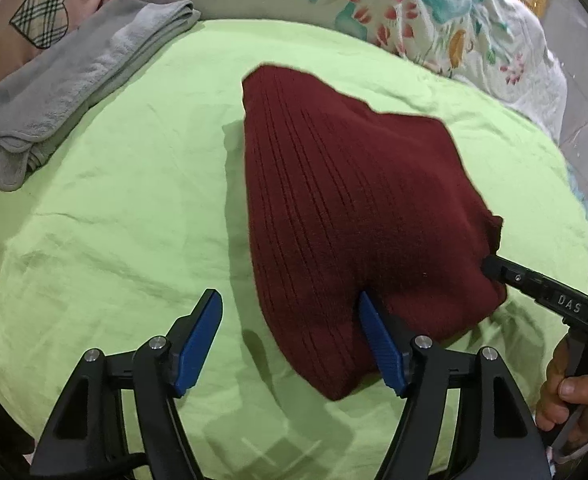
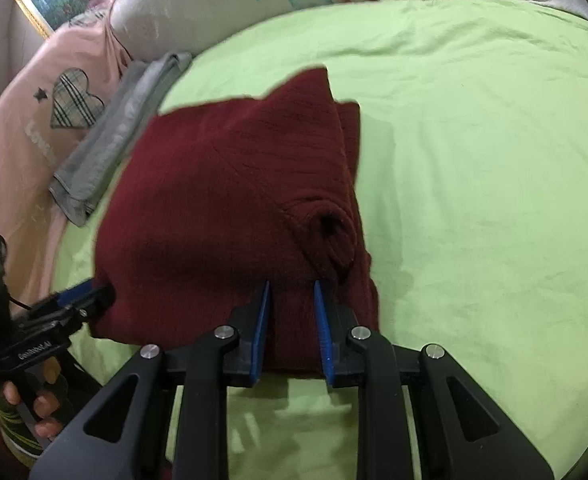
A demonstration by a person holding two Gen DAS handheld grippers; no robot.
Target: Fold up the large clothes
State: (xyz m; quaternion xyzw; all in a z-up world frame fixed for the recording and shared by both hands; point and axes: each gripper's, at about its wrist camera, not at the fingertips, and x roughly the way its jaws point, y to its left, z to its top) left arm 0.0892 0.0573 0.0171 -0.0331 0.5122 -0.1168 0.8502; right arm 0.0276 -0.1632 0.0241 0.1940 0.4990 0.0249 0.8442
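Green bedsheet [image 1: 113, 208] has the folded maroon sweater [image 1: 354, 200] lying lengthwise straight ahead, right gripper [image 2: 291, 292] clamped on its near edge (closer one), left gripper [image 1: 289, 312] spread wide, gripping nothing, at the near-left corner.

Both views bright and evenly lit, from overhead. Soft shadows under the sweater [image 1: 358, 208] and below the tongs on the green sheet [image 1: 105, 208]. No glare. Heavy fisheye bending, dark vignette in the corners. Sweater edges slightly motion-blurred; the far pillows [image 2: 181, 12] are soft.
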